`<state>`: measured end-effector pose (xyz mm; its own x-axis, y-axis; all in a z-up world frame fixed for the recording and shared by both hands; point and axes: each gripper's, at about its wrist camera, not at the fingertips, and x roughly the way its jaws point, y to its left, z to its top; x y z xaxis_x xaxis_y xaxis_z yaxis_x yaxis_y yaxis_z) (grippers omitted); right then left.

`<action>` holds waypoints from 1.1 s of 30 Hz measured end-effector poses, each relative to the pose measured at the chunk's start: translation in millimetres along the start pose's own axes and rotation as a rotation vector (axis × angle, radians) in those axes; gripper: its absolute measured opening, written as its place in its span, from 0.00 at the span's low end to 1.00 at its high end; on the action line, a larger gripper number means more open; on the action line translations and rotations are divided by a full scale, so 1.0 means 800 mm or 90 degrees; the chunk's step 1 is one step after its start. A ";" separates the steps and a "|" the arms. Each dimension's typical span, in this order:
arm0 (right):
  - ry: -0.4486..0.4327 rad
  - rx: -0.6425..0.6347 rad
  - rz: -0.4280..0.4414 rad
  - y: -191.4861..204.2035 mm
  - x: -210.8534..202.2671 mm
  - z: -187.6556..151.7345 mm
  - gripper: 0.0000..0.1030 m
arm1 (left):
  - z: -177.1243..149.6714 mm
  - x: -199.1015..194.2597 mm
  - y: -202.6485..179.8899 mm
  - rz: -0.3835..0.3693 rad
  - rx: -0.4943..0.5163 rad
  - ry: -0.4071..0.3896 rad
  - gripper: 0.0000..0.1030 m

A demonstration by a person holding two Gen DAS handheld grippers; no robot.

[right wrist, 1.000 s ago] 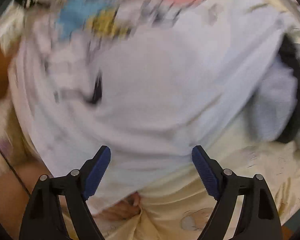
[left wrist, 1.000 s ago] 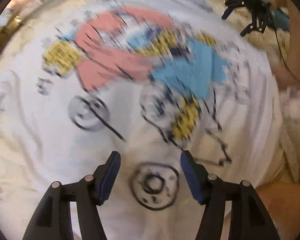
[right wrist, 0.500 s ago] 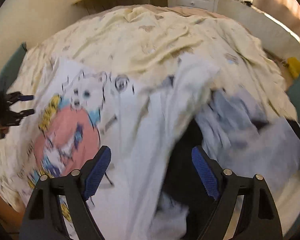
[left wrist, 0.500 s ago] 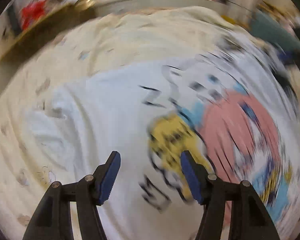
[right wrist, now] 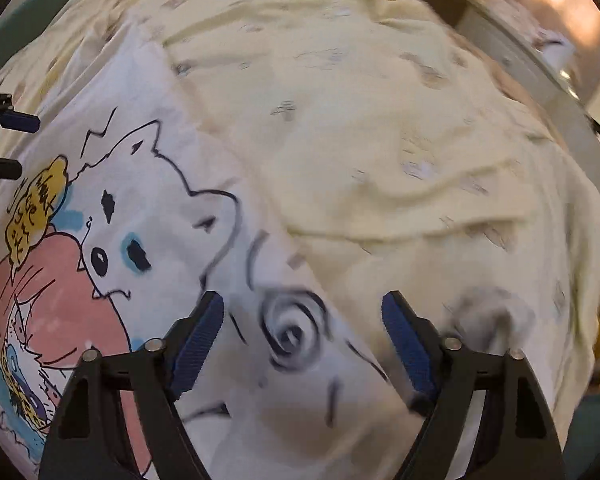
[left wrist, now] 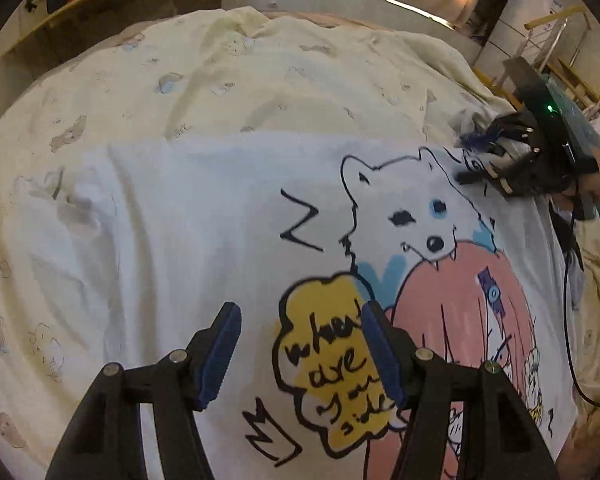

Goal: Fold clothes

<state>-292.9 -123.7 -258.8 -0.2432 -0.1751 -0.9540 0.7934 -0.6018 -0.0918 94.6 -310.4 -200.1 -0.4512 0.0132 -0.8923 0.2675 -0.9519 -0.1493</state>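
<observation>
Two tools hover over one white T-shirt (left wrist: 204,216) spread flat on a bed with a pale yellow printed cover (left wrist: 260,76). Shirt front faces up: wolf head outline, pink shape, yellow speech bubble with handwriting. Left tool (left wrist: 300,356) points down above the print, blue pads parted, nothing between them, released. Right tool (right wrist: 302,344) sits above the shirt's far edge by a spiral mark; its jaws are closing, pads apart with cloth below them but not pinched. From the left wrist view the right tool (left wrist: 476,160) shows at the shirt's corner, a hand behind it. Wooden shelf (left wrist: 100,4) stands beyond the bed.
</observation>
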 end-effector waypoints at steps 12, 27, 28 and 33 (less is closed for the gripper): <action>-0.104 -0.171 0.061 0.151 -0.121 -0.139 0.02 | 0.011 -0.048 -0.025 -0.022 0.070 -0.118 0.61; -0.015 -0.167 0.137 0.236 -0.090 -0.243 0.21 | 0.000 0.038 -0.092 -0.048 0.156 0.059 0.61; -0.028 -0.153 0.150 0.229 -0.098 -0.242 0.26 | 0.000 0.043 -0.094 -0.042 0.157 0.064 0.61; -0.106 -0.038 0.194 0.165 -0.147 -0.225 0.78 | -0.003 0.045 -0.084 -0.007 0.147 0.077 0.03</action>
<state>-59.0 -42.1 -210.5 -0.0745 -0.4674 -0.8809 0.8735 -0.4567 0.1685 62.4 -245.0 -223.6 -0.3443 0.0474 -0.9377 0.0560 -0.9959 -0.0709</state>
